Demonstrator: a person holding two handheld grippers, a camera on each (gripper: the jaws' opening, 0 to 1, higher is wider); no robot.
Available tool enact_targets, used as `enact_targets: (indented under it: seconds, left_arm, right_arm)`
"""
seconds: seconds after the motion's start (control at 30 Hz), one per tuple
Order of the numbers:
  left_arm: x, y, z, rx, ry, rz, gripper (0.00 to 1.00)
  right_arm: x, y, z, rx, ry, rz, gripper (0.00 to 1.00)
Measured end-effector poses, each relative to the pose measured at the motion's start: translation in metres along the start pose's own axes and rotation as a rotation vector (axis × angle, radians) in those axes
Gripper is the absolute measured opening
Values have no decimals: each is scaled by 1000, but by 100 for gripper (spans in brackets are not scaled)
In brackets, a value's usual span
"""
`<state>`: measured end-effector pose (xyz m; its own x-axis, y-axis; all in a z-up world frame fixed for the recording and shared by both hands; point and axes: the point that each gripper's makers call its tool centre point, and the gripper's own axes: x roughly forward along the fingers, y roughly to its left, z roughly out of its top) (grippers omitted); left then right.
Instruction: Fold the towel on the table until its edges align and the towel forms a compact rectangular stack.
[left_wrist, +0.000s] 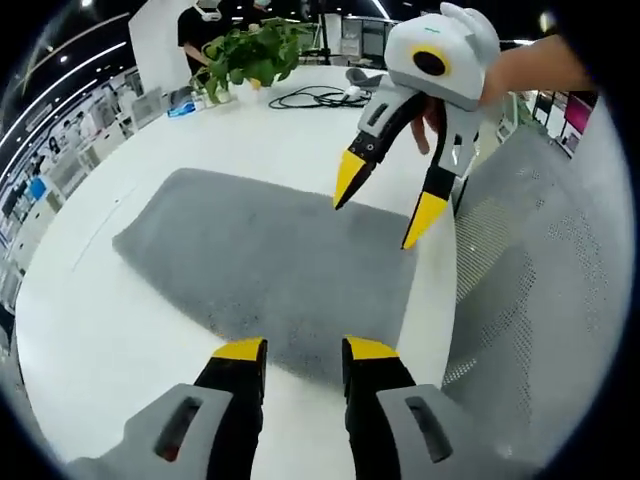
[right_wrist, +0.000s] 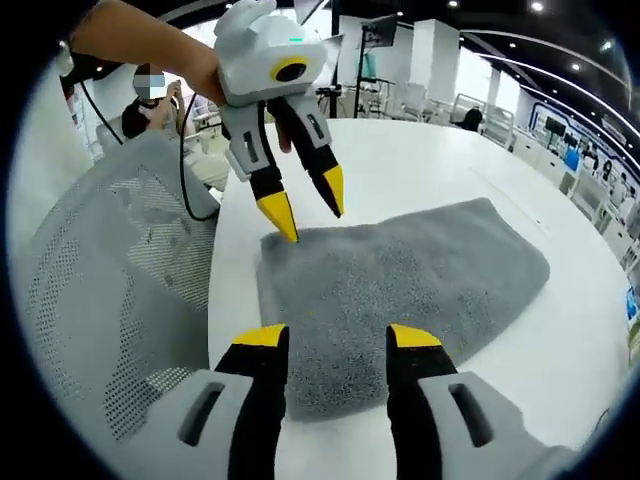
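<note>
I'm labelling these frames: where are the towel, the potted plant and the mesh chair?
towel (left_wrist: 270, 265), left gripper view, middle of the grey cloth.
potted plant (left_wrist: 250, 52), left gripper view, its green leaves.
mesh chair (right_wrist: 110, 290), right gripper view, the perforated backrest.

No text, label, brand or number can be read in either view. The pink and blue panels (left_wrist: 572, 108) past the desk's far right corner in the left gripper view may carry print, but they are too small and blurred to make out, and so are the blue patches (right_wrist: 572, 152) beyond the desk's far edge in the right gripper view.
</note>
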<state>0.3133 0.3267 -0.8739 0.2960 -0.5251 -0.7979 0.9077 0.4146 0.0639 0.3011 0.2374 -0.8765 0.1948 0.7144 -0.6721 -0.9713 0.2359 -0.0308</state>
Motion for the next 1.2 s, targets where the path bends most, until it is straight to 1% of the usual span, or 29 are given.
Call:
enact_targets:
  seconds: [0.07,0.1,0.13,0.17,0.2,0.23,0.27,0.3,0.33,0.37,0.43,0.47,0.5,0.53,0.57,0.67,0.7,0.77,0.8,0.83,0.87,0.93,0.97,1.0,1.03,1.07,1.13,1.17,1.2]
  left_arm:
    - [0,-8,2,0,-11,-25,30]
    - [0,-13,0,5,-9,-43,29]
    - [1,-22,-4,41,6,-71,27]
    - [1,-27,-7,78,17,-86,26]
    - [2,-31,-9,89,17,-92,26]
    - [3,-34,-10,83,10,-96,26]
    - [3,-38,-13,76,10,-107,26]
    - [4,-40,-15,82,15,-109,27]
    - [6,-40,-18,111,26,-100,28]
    - [7,-39,-20,123,35,-92,30]
    - [9,-40,-22,117,39,-92,33]
    - [10,-41,-25,111,47,-96,34]
    - [11,-42,-27,122,59,-92,36]
    - [12,-39,-33,192,94,-73,38]
    - [14,-39,-35,226,102,-69,39]
    - [18,-43,-35,205,102,-70,40]
    - [20,-43,-35,203,108,-62,40]
    - [22,-44,-35,237,121,-53,39]
    - [21,-44,-33,226,108,-55,38]
    - [22,-43,-33,206,110,-47,37]
    - [22,-42,-33,196,109,-42,36]
    - [23,-39,-33,205,103,-31,32]
    - [22,-34,-33,208,112,-7,28]
    - [23,-33,-33,217,113,-1,25]
    - [24,-35,-32,209,112,-8,25]
    - [25,-34,-31,191,115,-2,25]
    - [24,-35,-32,187,118,5,22]
    - [24,-35,-32,188,119,4,21]
    - [24,-35,-30,183,111,13,18]
  right_arm:
    - [-1,5,-3,0,-2,17,37]
    - [-1,13,-5,7,1,49,37]
    - [1,16,-7,2,-3,58,37]
    - [2,18,-9,-20,1,56,37]
    - [0,21,-12,-34,18,54,37]
    - [0,23,-16,-42,39,59,36]
    - [4,22,-21,-40,38,61,36]
    - [5,22,-25,-41,46,61,36]
    - [3,24,-24,-43,48,58,36]
    - [2,23,-25,-47,51,53,36]
    - [2,24,-26,-52,58,48,37]
    - [2,25,-28,-57,64,49,37]
    - [3,27,-29,-61,68,49,38]
    - [5,25,-33,-69,82,51,39]
    - [6,25,-34,-76,86,50,39]
    - [7,29,-37,-105,117,43,39]
    - [8,29,-38,-134,122,32,39]
    - [10,30,-41,-156,139,15,39]
    - [11,24,-40,-196,129,-14,38]
    - [10,29,-42,-166,137,6,37]
    - [10,24,-43,-151,141,-5,36]
    - [10,22,-43,-168,145,-18,31]
    - [10,18,-45,-175,155,-35,27]
    - [13,16,-44,-187,150,-42,23]
    - [14,16,-45,-173,158,-37,23]
    - [14,16,-44,-160,158,-38,22]
    - [16,16,-43,-148,156,-51,18]
    - [16,17,-41,-154,154,-47,15]
    - [15,16,-43,-167,175,-71,11]
